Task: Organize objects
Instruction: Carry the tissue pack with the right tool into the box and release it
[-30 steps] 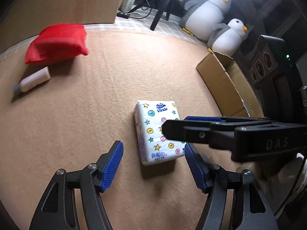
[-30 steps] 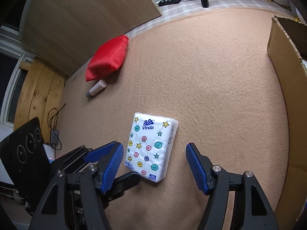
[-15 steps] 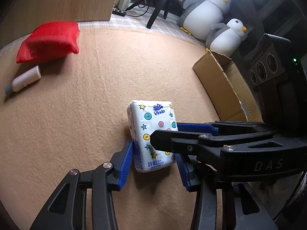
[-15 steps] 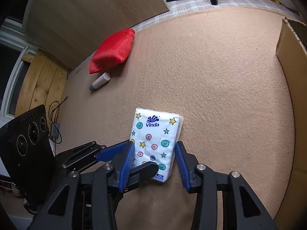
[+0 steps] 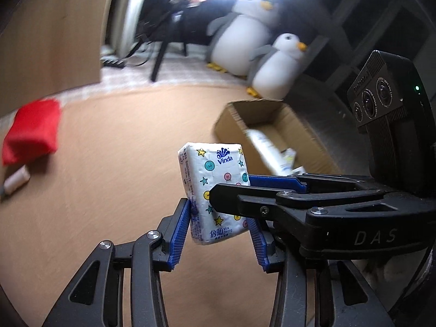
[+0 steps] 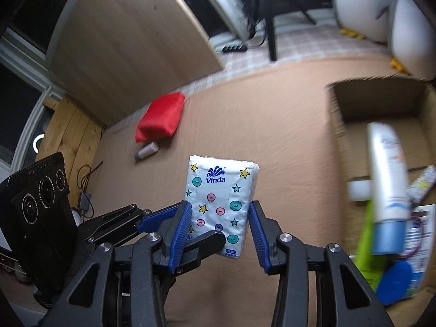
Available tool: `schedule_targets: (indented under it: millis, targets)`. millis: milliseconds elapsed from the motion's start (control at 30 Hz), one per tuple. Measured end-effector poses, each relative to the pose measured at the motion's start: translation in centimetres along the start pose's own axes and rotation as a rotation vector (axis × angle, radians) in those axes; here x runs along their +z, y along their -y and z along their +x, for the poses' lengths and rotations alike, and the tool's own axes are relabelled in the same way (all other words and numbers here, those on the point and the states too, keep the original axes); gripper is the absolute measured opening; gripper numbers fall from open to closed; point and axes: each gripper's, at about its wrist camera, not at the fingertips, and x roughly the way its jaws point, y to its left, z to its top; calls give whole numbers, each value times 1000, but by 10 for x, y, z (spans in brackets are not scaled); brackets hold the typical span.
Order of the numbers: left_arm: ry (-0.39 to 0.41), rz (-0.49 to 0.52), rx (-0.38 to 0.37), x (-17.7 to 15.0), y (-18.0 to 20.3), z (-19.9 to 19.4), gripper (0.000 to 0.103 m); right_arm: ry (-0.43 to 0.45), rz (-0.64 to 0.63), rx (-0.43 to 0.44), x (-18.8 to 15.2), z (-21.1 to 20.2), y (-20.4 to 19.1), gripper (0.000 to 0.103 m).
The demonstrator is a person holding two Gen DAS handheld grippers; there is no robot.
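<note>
A white Vinda tissue pack (image 5: 211,174) with coloured stars and dots is held off the tan carpet. My left gripper (image 5: 219,227) is shut on its lower sides. My right gripper (image 6: 219,227) is shut on the same pack (image 6: 220,190), its fingers crossing in front of the left ones. An open cardboard box (image 5: 275,133) lies to the right; it holds a white tube (image 6: 387,169) and other items. A red pouch (image 5: 32,130) and a small pale tube (image 5: 16,181) lie far left on the carpet.
Two plush penguins (image 5: 275,65) sit behind the box. A wooden panel (image 6: 130,43) leans at the back left. Cables and a black stand leg (image 6: 269,32) are beyond the carpet edge. Wooden planks (image 6: 70,128) and a charger lie left.
Both grippers closed on the tissue pack and lifted it off the carpet. The views tilted up and shifted toward the cardboard box.
</note>
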Motion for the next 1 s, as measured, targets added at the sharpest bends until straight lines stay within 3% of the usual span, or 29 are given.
schedule_targets:
  millis: [467,900,967,1000]
  targets:
    - [9,105,-82,49,100,57,45,109,47,-100,11,-80,77,40]
    - [-4,120,-83,86,137,112,45,134,86,-165,37,-101,132,40]
    - [0,112,-70,88,139,115,55,134,87,-163,38,-103,137,40]
    - [4,105,-69,88,138,116,68,134,85,-157,39,-103,139,40]
